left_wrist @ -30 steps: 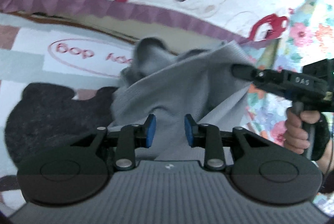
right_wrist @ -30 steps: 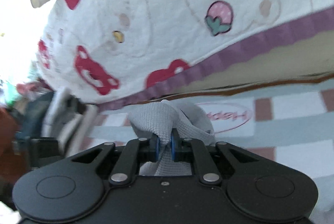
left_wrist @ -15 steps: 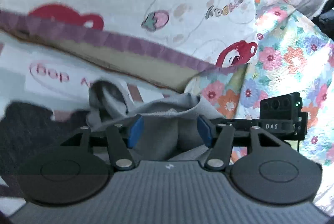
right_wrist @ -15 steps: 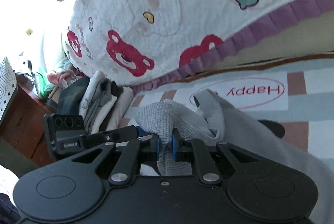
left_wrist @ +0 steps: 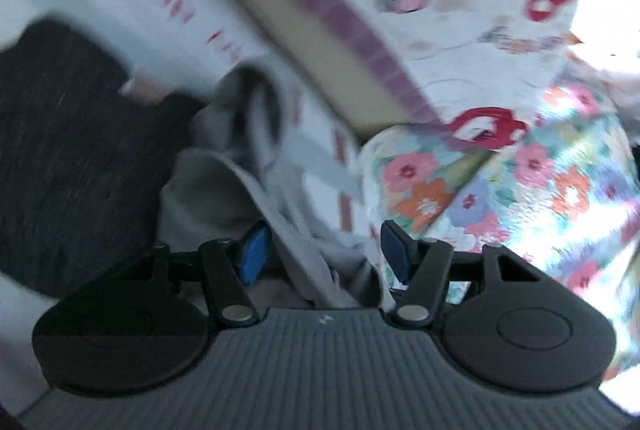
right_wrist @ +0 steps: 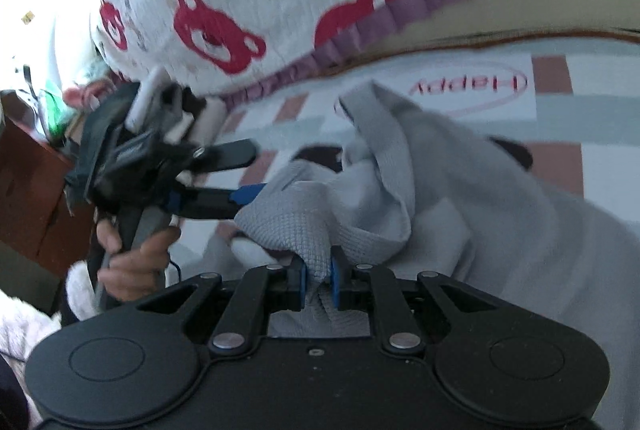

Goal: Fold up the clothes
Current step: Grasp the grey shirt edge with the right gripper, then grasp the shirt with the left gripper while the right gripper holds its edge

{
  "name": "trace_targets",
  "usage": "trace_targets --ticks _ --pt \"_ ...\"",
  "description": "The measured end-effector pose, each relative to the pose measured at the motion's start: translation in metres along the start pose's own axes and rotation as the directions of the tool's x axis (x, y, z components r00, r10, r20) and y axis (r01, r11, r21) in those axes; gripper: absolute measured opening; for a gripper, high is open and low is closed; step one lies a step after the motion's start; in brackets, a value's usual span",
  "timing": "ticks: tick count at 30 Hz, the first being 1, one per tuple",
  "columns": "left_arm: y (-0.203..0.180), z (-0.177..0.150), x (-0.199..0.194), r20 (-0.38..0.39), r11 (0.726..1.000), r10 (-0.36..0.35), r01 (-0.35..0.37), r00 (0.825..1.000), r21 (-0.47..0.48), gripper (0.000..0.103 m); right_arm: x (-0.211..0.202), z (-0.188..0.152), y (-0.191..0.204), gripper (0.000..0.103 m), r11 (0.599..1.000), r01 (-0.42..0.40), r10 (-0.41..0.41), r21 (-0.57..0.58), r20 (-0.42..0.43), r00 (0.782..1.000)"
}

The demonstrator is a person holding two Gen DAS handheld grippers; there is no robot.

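On the patterned floor mat (right_wrist: pixel 560 125), beside the bed's purple-frilled edge, a grey knit garment (right_wrist: pixel 460 189) lies bunched and partly lifted. Right tongs (right_wrist: pixel 319 280) are clamped tight on a fold of the grey knit garment, the cloth squeezed between the blue pads (right_wrist: pixel 335 278) and bulging above them. Left tongs (left_wrist: pixel 320 250) stand spread wide, with a ridge of the same garment (left_wrist: pixel 256 189) running between the fingers; the blue pad (left_wrist: pixel 252 254) on one side lies just beside the cloth without pinching it. From the right wrist view, the left tongs (right_wrist: pixel 248 171) reach toward the garment's near edge, held by a hand (right_wrist: pixel 132 258) on the grip. A dark rug patch (left_wrist: pixel 72 149) lies beside the garment, and a floral quilt (left_wrist: pixel 520 189) hangs near the bear-print bedspread (right_wrist: pixel 224 13). The left wrist view is blurred.
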State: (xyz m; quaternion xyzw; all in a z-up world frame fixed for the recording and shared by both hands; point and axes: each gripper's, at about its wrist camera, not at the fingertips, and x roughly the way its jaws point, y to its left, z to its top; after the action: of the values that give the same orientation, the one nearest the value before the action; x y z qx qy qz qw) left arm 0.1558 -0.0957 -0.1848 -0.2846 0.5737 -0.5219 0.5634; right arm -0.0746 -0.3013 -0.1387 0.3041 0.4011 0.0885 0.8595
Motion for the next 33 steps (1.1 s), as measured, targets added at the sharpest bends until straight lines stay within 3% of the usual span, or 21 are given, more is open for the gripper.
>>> trace_targets --ticks 6,10,12,14,15,20,24,25,26,28,31,33 --pt "-0.003 -0.006 0.009 -0.039 1.0 -0.01 0.01 0.999 0.003 0.059 0.004 -0.004 -0.006 0.018 0.998 0.043 -0.044 0.044 0.02 0.999" --pt "-0.008 -0.008 0.008 -0.063 0.999 0.033 -0.032 0.997 0.023 0.058 0.005 -0.004 -0.005 0.019 0.998 0.05 -0.051 0.046 0.008 0.999" --pt "-0.01 -0.008 0.003 -0.039 0.998 0.048 -0.047 0.998 0.04 0.056 0.006 -0.005 -0.003 0.019 0.998 0.052 -0.052 0.044 -0.001 0.999" --pt "-0.013 -0.009 0.006 -0.044 0.996 0.07 -0.067 0.997 0.062 0.037 0.007 -0.005 -0.002 0.019 0.998 0.053 -0.052 0.042 -0.009 0.999" --pt "-0.013 -0.01 0.007 -0.049 0.995 0.078 -0.074 0.996 0.068 0.034 0.008 -0.006 -0.001 0.019 0.998 0.053 -0.053 0.04 -0.013 0.999" --pt "-0.008 -0.017 0.017 -0.092 0.995 0.095 -0.095 0.991 0.003 0.033 0.01 -0.007 0.002 0.019 0.998 0.056 -0.055 0.034 -0.034 0.998" --pt "0.004 -0.017 0.01 -0.032 0.991 0.109 -0.111 0.993 -0.071 0.033 0.013 -0.003 0.007 0.019 0.998 0.053 -0.051 0.042 -0.047 0.998" --pt "0.006 -0.016 0.007 -0.017 0.992 0.106 -0.107 0.994 -0.074 0.027 0.013 0.0 0.009 0.019 0.998 0.051 -0.049 0.047 -0.049 0.998" --pt "0.004 -0.015 0.006 -0.01 0.992 0.11 -0.11 0.994 -0.056 0.011 0.014 0.002 0.011 0.019 0.997 0.049 -0.046 0.051 -0.052 0.998" --pt "-0.002 -0.015 0.005 0.003 0.991 0.134 -0.134 0.991 -0.006 0.003 0.015 0.006 0.014 0.02 0.997 0.045 -0.042 0.06 -0.057 0.997" --pt "-0.012 -0.015 -0.002 0.073 0.981 0.184 -0.188 0.98 0.043 0.002 0.0 0.02 0.021 0.032 0.995 0.087 -0.085 0.058 -0.04 0.996" --pt "-0.017 -0.013 -0.01 0.132 0.976 0.201 -0.21 0.971 0.057 0.002 -0.017 0.032 0.022 0.049 0.993 0.098 -0.099 0.07 0.016 0.995"
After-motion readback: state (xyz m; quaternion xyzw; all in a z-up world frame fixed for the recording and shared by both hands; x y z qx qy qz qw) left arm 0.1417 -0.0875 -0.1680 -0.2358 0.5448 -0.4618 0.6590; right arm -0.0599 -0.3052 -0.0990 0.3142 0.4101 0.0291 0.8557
